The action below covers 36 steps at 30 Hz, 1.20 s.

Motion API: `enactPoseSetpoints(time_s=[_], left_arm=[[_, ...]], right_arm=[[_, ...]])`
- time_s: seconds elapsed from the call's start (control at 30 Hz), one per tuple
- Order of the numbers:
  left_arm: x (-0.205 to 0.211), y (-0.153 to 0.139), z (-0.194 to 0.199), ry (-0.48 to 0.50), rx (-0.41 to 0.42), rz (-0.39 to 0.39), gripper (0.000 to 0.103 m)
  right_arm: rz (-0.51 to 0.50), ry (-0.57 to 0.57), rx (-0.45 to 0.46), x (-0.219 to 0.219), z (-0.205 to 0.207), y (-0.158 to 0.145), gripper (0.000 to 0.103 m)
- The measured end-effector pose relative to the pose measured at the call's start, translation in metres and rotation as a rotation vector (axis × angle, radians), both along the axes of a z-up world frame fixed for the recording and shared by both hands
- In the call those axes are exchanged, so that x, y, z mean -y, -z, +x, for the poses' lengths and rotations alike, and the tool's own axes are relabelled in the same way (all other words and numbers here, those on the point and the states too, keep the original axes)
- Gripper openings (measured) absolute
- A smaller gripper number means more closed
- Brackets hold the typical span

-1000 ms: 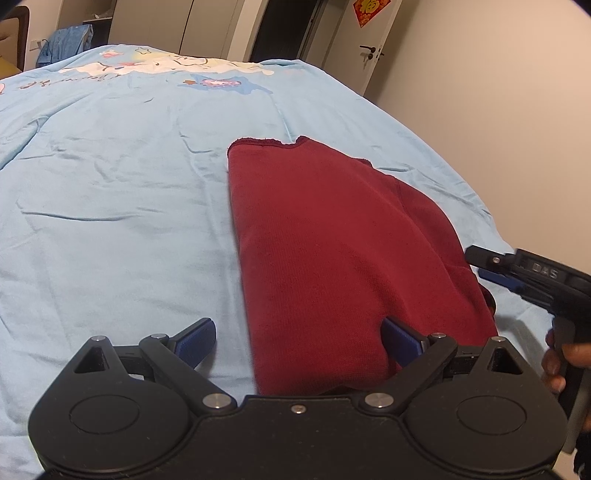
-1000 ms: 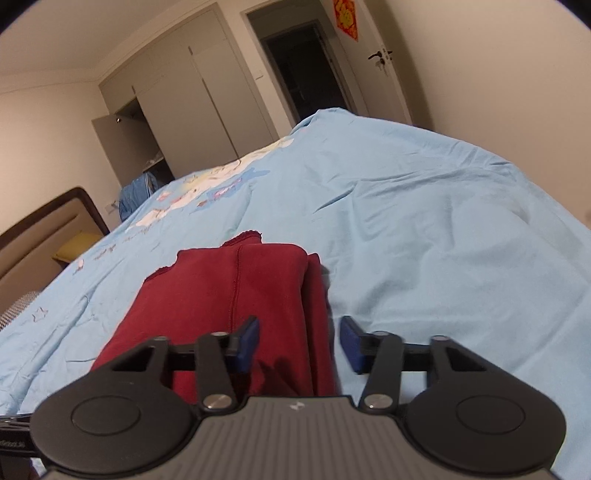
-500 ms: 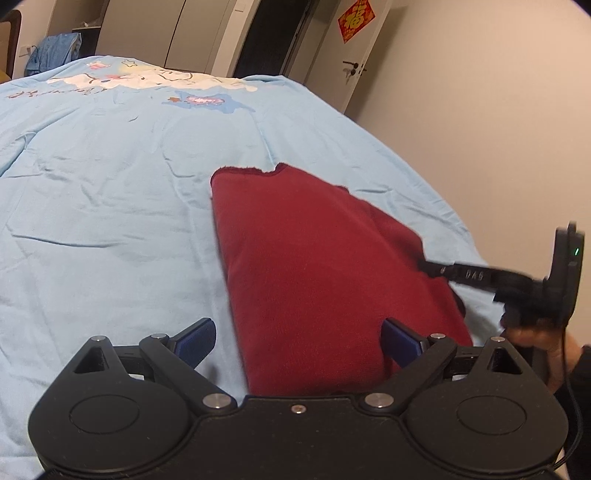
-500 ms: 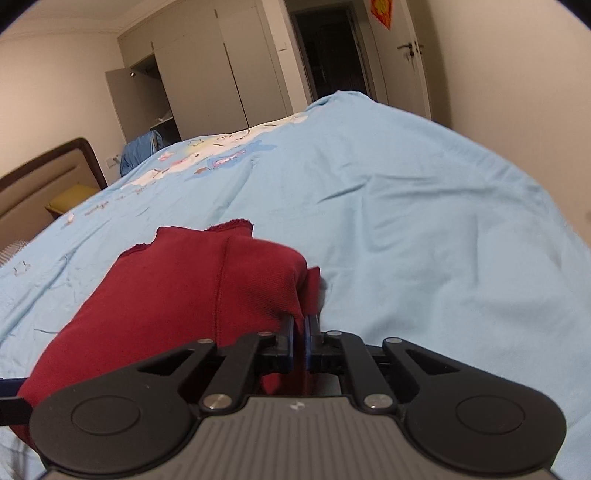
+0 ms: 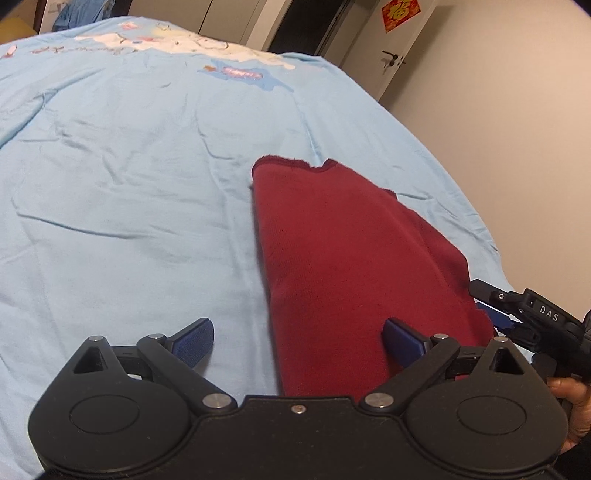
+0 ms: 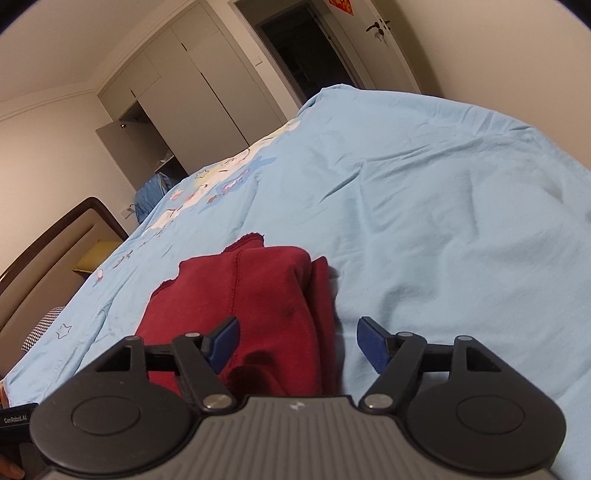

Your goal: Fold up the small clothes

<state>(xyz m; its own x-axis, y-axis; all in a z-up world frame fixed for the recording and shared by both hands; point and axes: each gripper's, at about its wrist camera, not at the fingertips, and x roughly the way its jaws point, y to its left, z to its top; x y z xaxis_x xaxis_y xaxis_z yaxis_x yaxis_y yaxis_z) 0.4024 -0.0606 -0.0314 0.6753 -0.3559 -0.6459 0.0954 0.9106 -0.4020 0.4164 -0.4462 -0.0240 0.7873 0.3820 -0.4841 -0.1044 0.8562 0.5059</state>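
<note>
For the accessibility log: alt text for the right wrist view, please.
A folded dark red garment lies on a light blue bedsheet, just ahead of the open right gripper, whose blue-padded fingers hold nothing. Wardrobe doors stand behind.

A large bed with a light blue bedsheet (image 5: 147, 184) fills most of the room; the sheet is wrinkled and has a cartoon print (image 5: 177, 40) at its far end. At the left, a dark wooden headboard (image 6: 55, 236) with a beige padded panel stands by the bed. Behind the bed there is a pale wardrobe (image 6: 184, 74) with one door open. To its right is a dark doorway (image 6: 295, 44), then a white door (image 5: 391, 48) with a red paper decoration (image 5: 400, 9). The walls (image 5: 517, 129) are plain beige.
</note>
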Motion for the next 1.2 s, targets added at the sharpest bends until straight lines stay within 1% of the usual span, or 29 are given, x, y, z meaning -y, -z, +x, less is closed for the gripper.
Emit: enactPoseSetpoints(time_s=[0.03, 0.07, 0.1, 0.17, 0.47, 0.63, 0.7, 0.8, 0.87, 0.9, 0.93, 1.0, 1.07, 1.1, 1.17, 1.2], left_arm=[[0.0, 0.001, 0.001, 0.001, -0.005, 0.0, 0.099], [0.001, 0.002, 0.001, 0.003, -0.007, 0.004, 0.099], [0.001, 0.002, 0.001, 0.005, -0.007, 0.008, 0.099], [0.002, 0.002, 0.002, 0.007, -0.009, 0.011, 0.099], [0.005, 0.003, 0.006, 0.019, -0.015, 0.015, 0.099], [0.007, 0.004, 0.007, 0.021, -0.016, 0.015, 0.098], [0.007, 0.004, 0.008, 0.025, -0.017, 0.009, 0.095], [0.008, 0.004, 0.009, 0.036, -0.016, -0.005, 0.087], [0.009, 0.003, 0.009, 0.046, -0.015, -0.022, 0.076], [0.009, 0.003, 0.01, 0.052, -0.014, -0.029, 0.073], [0.01, 0.002, 0.01, 0.056, -0.013, -0.034, 0.068], [0.012, 0.0, 0.009, 0.054, -0.009, -0.024, 0.065], [0.013, -0.001, 0.008, 0.053, -0.004, -0.02, 0.055], [0.013, -0.002, 0.007, 0.052, -0.001, -0.021, 0.053], [0.014, -0.006, 0.005, 0.052, 0.011, -0.015, 0.044], [0.014, -0.008, 0.004, 0.053, 0.016, -0.009, 0.042]], right_arm=[[-0.002, -0.003, -0.004, -0.002, 0.001, 0.001, 0.075], [-0.009, -0.007, -0.009, -0.005, 0.001, 0.003, 0.073], [-0.015, -0.012, -0.015, -0.008, 0.002, 0.005, 0.068], [-0.023, -0.014, -0.027, -0.014, 0.002, 0.009, 0.062], [-0.005, 0.02, -0.036, -0.022, -0.008, 0.018, 0.048], [-0.019, 0.023, -0.035, -0.026, -0.012, 0.018, 0.04], [-0.029, 0.026, -0.03, -0.029, -0.013, 0.016, 0.033], [-0.07, 0.023, -0.015, -0.036, -0.016, 0.011, 0.026], [-0.102, 0.021, -0.002, -0.041, -0.018, 0.007, 0.024], [-0.118, 0.019, 0.007, -0.043, -0.019, 0.005, 0.023], [-0.133, 0.017, 0.015, -0.045, -0.02, 0.003, 0.023], [-0.155, 0.014, 0.028, -0.048, -0.023, -0.001, 0.022], [-0.169, 0.011, 0.043, -0.051, -0.025, -0.005, 0.021], [-0.174, 0.01, 0.05, -0.052, -0.027, -0.007, 0.021], [-0.185, 0.007, 0.063, -0.055, -0.028, -0.011, 0.021], [-0.192, 0.008, 0.07, -0.056, -0.029, -0.013, 0.021]])
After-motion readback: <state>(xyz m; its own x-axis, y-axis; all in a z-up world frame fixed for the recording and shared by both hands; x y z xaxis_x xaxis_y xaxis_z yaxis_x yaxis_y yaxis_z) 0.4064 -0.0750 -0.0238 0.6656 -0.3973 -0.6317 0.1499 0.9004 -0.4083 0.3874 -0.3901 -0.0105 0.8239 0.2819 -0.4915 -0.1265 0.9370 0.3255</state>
